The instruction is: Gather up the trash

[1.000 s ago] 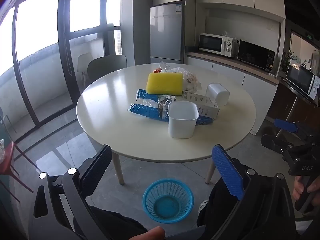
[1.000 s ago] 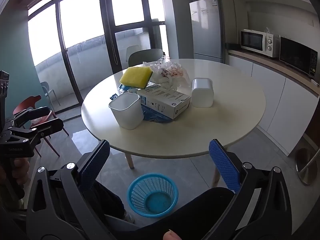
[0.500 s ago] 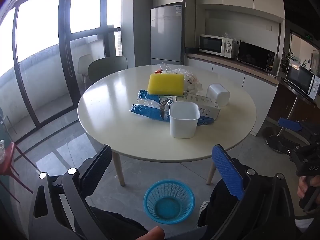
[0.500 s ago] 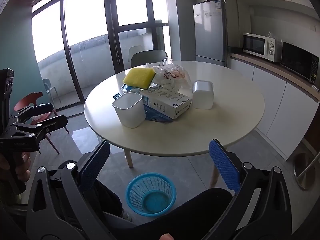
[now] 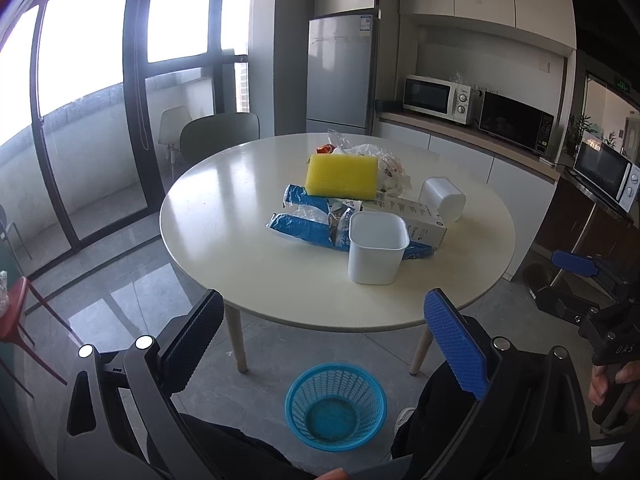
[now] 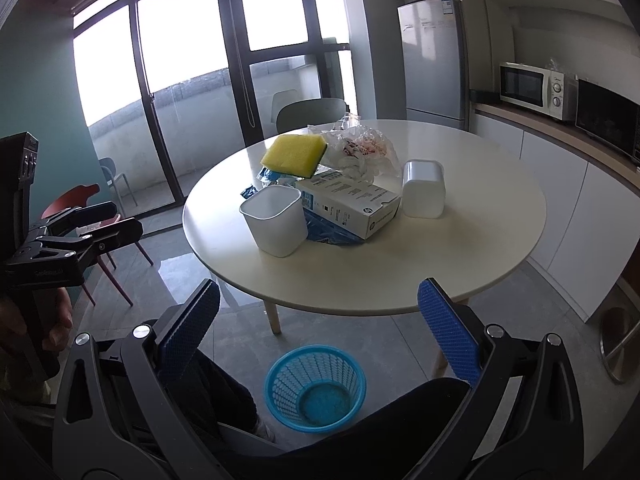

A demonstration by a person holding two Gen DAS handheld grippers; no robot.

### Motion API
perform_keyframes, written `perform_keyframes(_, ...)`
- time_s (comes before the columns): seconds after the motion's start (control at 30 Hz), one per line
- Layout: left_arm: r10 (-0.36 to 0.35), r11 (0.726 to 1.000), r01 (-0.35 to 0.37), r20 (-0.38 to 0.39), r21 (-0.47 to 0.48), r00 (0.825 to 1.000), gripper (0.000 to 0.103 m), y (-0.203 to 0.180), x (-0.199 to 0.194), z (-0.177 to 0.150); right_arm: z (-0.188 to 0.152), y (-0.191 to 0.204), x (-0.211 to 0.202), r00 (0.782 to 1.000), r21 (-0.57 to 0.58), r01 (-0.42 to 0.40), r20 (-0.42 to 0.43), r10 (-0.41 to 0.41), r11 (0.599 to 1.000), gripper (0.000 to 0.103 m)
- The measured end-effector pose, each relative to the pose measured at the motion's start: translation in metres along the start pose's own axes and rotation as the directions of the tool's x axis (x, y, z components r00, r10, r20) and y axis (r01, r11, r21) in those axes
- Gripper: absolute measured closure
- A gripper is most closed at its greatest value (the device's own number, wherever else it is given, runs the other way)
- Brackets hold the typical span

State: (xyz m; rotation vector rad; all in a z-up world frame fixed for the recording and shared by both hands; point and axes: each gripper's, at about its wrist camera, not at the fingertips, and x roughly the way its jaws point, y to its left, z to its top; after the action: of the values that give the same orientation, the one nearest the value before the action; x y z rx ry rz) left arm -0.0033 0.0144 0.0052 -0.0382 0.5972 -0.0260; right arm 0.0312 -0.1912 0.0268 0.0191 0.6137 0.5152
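Observation:
A pile of trash lies on the round white table (image 5: 248, 264): a yellow sponge (image 5: 342, 176), blue plastic wrappers (image 5: 304, 228), a white printed box (image 6: 352, 200), a crumpled clear bag (image 6: 356, 148), an upright white cup (image 5: 376, 252) and a second white cup on its side (image 5: 442, 200). A blue mesh basket (image 5: 336, 406) stands on the floor in front of the table; it also shows in the right wrist view (image 6: 316, 388). My left gripper (image 5: 324, 336) and right gripper (image 6: 318, 318) are both open and empty, held low in front of the table.
A grey chair (image 5: 220, 136) stands behind the table, a red chair (image 6: 80, 204) to the left. A fridge (image 5: 340, 72) and a counter with microwaves (image 5: 436, 94) line the back right wall. Glass doors fill the left side.
Both grippers have drifted slightly; the table and the pile sit a little further right in each view. Nothing was picked up and the jaws stayed open.

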Motion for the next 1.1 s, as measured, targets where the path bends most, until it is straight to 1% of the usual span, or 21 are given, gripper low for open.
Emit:
perform_keyframes(0.07, -0.046, 0.999, 0.046, -0.009, 0.006, 0.999, 0.006, 0.000, -0.001, 0.001, 0.000, -0.001, 0.001, 1.000, 0.001, 0.000, -0.002, 0.000, 1.000, 0.008)
perform_keyframes(0.17, -0.027, 0.999, 0.026, 0.000, 0.030, 1.000, 0.006, -0.004, -0.004, 0.001, 0.001, -0.001, 0.001, 1.000, 0.003, 0.009, 0.002, -0.009, 1.000, 0.008)
perform_keyframes(0.3, -0.032, 0.999, 0.032, 0.000, 0.012, 0.999, 0.006, -0.002, -0.004, 0.001, 0.002, -0.004, -0.001, 1.000, 0.017, 0.015, 0.006, -0.015, 1.000, 0.008)
perform_keyframes(0.53, -0.024, 1.000, 0.025, 0.024, -0.009, 0.999, 0.006, 0.000, -0.006, 0.005, 0.003, -0.007, -0.001, 1.000, 0.021, 0.014, 0.008, -0.014, 1.000, 0.008)
perform_keyframes(0.67, -0.016, 1.000, 0.017, 0.019, -0.010, 1.000, 0.006, -0.001, -0.004, 0.007, 0.004, -0.007, 0.000, 1.000, 0.024, 0.025, 0.009, -0.025, 0.999, 0.008)
perform_keyframes(0.8, -0.024, 1.000, 0.024, 0.016, -0.003, 1.000, 0.006, 0.000, 0.000, 0.009, 0.008, -0.009, 0.001, 0.999, 0.023, 0.036, 0.005, -0.036, 0.999, 0.008)
perform_keyframes(0.97, -0.063, 0.998, 0.063, -0.006, -0.016, 0.998, 0.006, 0.003, 0.010, 0.016, 0.012, -0.014, 0.003, 0.999, 0.035, 0.052, 0.008, -0.052, 0.998, 0.008)
perform_keyframes(1.1, -0.049, 0.999, 0.049, -0.012, -0.016, 0.999, 0.006, 0.006, 0.024, 0.022, 0.014, -0.020, 0.010, 0.998, 0.044, 0.068, 0.001, -0.068, 0.997, 0.008)
